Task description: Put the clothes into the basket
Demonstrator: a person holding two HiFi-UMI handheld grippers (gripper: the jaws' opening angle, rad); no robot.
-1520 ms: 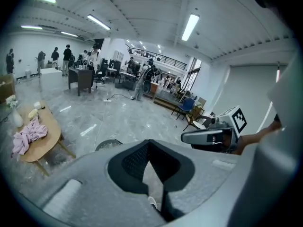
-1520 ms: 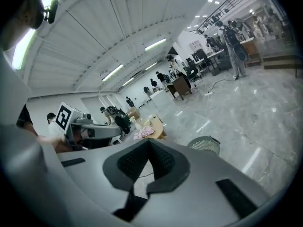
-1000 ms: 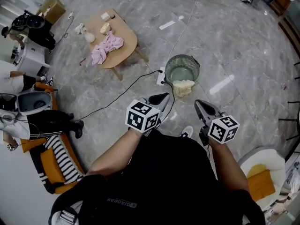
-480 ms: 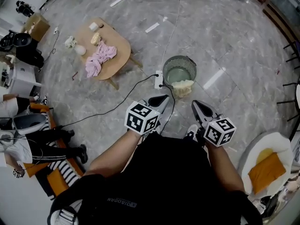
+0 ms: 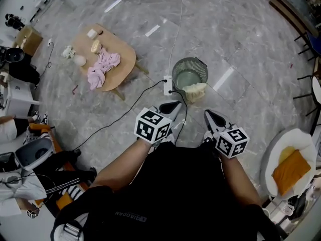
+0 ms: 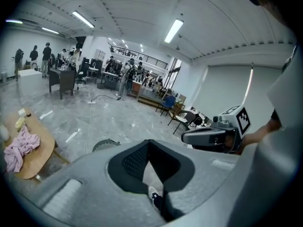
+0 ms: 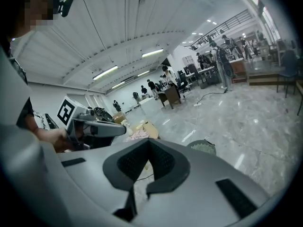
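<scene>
A pink heap of clothes (image 5: 103, 67) lies on a low wooden table (image 5: 123, 54) at the far left; it also shows in the left gripper view as pink clothes (image 6: 19, 148). A round wire basket (image 5: 189, 73) stands on the floor ahead, with a cream cloth (image 5: 194, 91) draped over its near rim. My left gripper (image 5: 174, 104) and right gripper (image 5: 207, 114) hang side by side in front of my body, well short of the basket. Both are shut with nothing between the jaws. The basket (image 6: 105, 144) shows beyond the left jaws, and the basket (image 7: 203, 146) beyond the right jaws.
A power strip (image 5: 167, 84) and black cables (image 5: 125, 115) run across the marble floor between table and basket. A white round chair with an orange cushion (image 5: 291, 167) stands at the right. A seated person and dark equipment (image 5: 20, 69) fill the left edge. Small cream items (image 5: 80, 59) sit on the table.
The head view has shifted: table and basket sit a little lower and further left, and the white chair shows more. Both grippers stay shut in about the same place.
</scene>
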